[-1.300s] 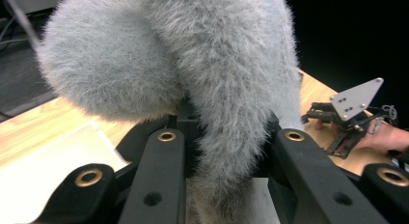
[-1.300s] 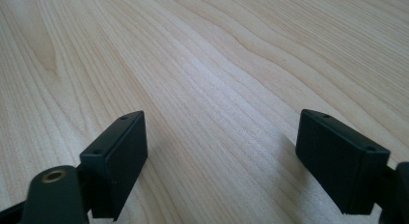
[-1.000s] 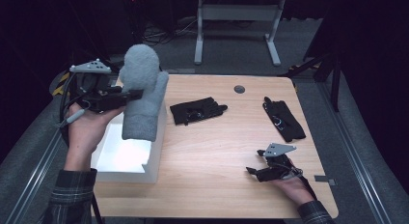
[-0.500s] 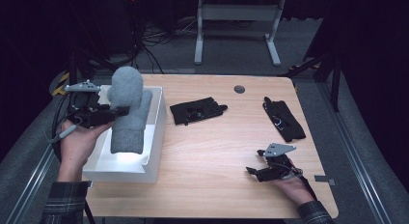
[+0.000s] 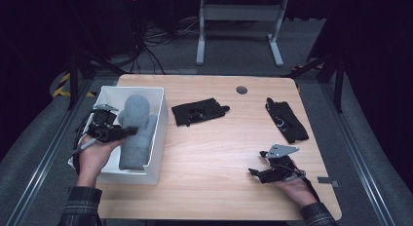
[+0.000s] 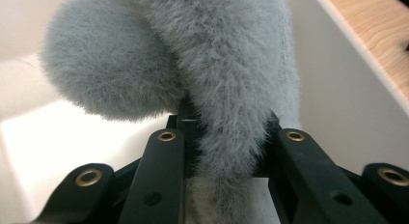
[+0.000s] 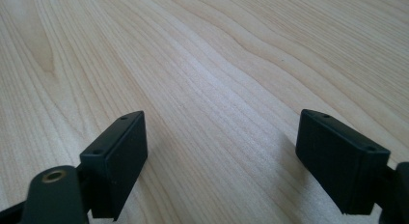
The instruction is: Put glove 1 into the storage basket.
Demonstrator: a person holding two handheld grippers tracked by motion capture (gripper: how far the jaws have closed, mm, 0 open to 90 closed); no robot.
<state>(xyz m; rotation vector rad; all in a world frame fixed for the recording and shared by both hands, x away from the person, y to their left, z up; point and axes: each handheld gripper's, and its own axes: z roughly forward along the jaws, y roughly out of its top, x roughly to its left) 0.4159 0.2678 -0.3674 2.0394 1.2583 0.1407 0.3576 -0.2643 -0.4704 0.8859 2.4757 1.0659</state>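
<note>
- Table [image 5: 214, 153]: a light wooden top that carries everything, with a small dark round cap [image 5: 241, 90] set into it near the far edge.
- White bin [image 5: 157, 133]: an open rectangular box standing at the table's left edge, reaching from near the far left corner towards the near one.
- Grey fluffy mitten [image 5: 135, 133]: it lies lengthwise inside the bin, against the bin's right wall, one end towards the far wall and the other near the front wall.
- Black glove [image 5: 198, 111]: flat on the wood just right of the bin, in the far half of the table.
- Second black glove [image 5: 286, 120]: flat near the far right corner, well apart from the first.
- Left gripper [image 5: 127, 132]: held inside the bin, its jaws clamped on the mitten's thumb part; in the left gripper view the fur [image 6: 231, 89] is pinched tight between them.
- Right gripper [image 5: 254, 173]: resting low near the table's front right corner, jaws spread wide with bare wood between them, gripping nothing.
</note>
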